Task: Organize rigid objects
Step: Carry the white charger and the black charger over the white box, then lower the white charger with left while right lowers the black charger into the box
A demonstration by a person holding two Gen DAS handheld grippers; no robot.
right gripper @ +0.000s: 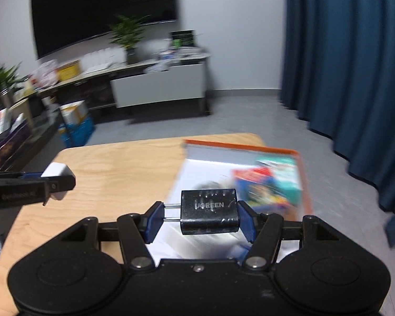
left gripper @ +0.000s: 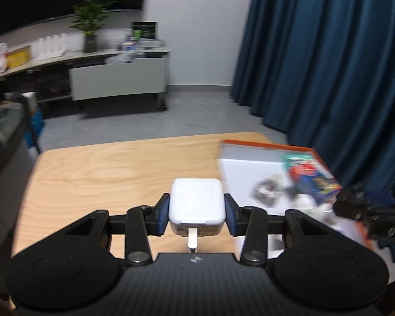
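My left gripper (left gripper: 196, 213) is shut on a white charger (left gripper: 196, 202), whose metal prong points back at the camera; it hangs over the wooden table (left gripper: 105, 173). In the right wrist view that same left gripper (right gripper: 56, 184) and white charger (right gripper: 55, 169) show at the left edge. My right gripper (right gripper: 200, 217) is shut on a black UGREEN charger (right gripper: 209, 210), prongs against the left pad, above an orange-rimmed white box (right gripper: 239, 146). The box (left gripper: 266, 146) holds a colourful packet (left gripper: 310, 176) and a dark small item (left gripper: 266, 192). The right gripper's side shows at the right edge of the left view.
Blue curtains (left gripper: 329, 65) hang close behind the table's right side. Across the grey floor stands a long sideboard (left gripper: 113, 76) with a potted plant (left gripper: 89, 26) and clutter, below a dark screen (right gripper: 102, 8). Boxes (right gripper: 76, 123) sit on the floor at left.
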